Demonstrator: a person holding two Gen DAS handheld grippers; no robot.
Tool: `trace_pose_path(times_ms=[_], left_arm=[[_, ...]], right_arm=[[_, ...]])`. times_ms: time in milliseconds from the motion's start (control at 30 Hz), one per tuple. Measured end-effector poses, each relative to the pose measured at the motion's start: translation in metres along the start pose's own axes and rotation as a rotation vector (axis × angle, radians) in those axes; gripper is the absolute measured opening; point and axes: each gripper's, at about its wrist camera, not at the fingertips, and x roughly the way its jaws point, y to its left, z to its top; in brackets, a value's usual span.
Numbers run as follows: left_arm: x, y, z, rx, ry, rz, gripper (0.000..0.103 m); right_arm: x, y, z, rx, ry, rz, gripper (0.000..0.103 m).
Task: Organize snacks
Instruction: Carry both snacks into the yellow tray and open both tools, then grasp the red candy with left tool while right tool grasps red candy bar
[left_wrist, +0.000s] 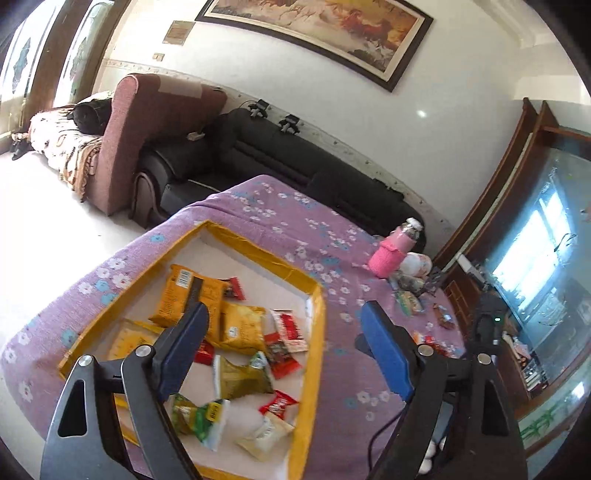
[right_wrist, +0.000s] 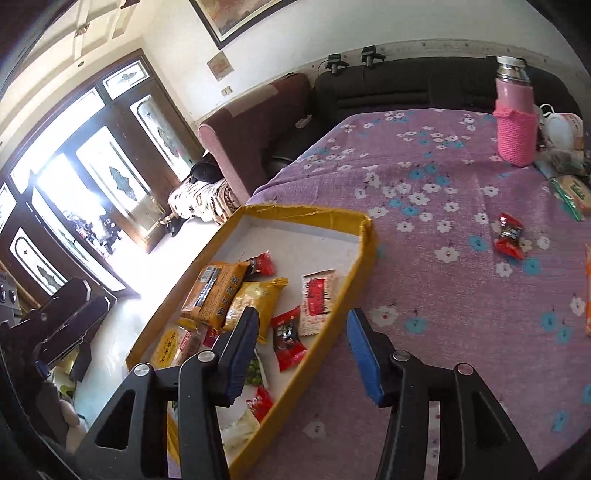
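Note:
A shallow yellow-rimmed box lies on the purple flowered tablecloth and holds several snack packets: orange and yellow bags, red candies and green packets. My left gripper hovers open above the box's right side, nothing between its blue pads. My right gripper stands open over the box's near right rim, empty too. A loose red candy lies on the cloth to the right, and more loose snacks sit near the table's far right.
A pink bottle in a knitted sleeve stands at the table's far corner beside a white cup and a green-and-cream packet. An orange packet edge shows at right. A black sofa runs behind the table.

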Motion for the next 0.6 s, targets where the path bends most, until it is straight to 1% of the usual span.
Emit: trace_pose_path(times_ms=[67, 133, 233, 300, 367, 400, 500, 600], left_arm=[[0.0, -0.012, -0.011, -0.015, 0.003, -0.056, 0.085], [0.006, -0.022, -0.022, -0.014, 0.036, -0.08, 0.085], [0.013, -0.038, -0.035, 0.05, 0.075, -0.024, 0.085], [0.011, -0.043, -0.04, 0.07, 0.079, -0.02, 0.085], [0.006, -0.042, -0.042, 0.052, 0.075, -0.041, 0.085], [0.004, -0.04, -0.041, 0.042, 0.073, -0.058, 0.085], [0.004, -0.041, -0.045, 0.039, 0.075, -0.07, 0.085], [0.014, -0.04, -0.048, 0.034, 0.106, -0.098, 0.085]], right_arm=[[-0.01, -0.018, -0.004, 0.038, -0.012, -0.012, 0.055], [-0.017, -0.036, -0.008, 0.086, -0.014, -0.01, 0.055], [-0.025, -0.058, -0.012, 0.132, -0.019, -0.004, 0.055], [-0.033, -0.072, -0.012, 0.145, -0.032, -0.03, 0.055], [-0.043, -0.093, -0.007, 0.171, -0.05, -0.061, 0.055], [-0.049, -0.107, -0.003, 0.193, -0.063, -0.082, 0.055], [-0.062, -0.149, 0.01, 0.265, -0.093, -0.141, 0.056], [-0.058, -0.179, 0.026, 0.293, -0.082, -0.199, 0.056]])
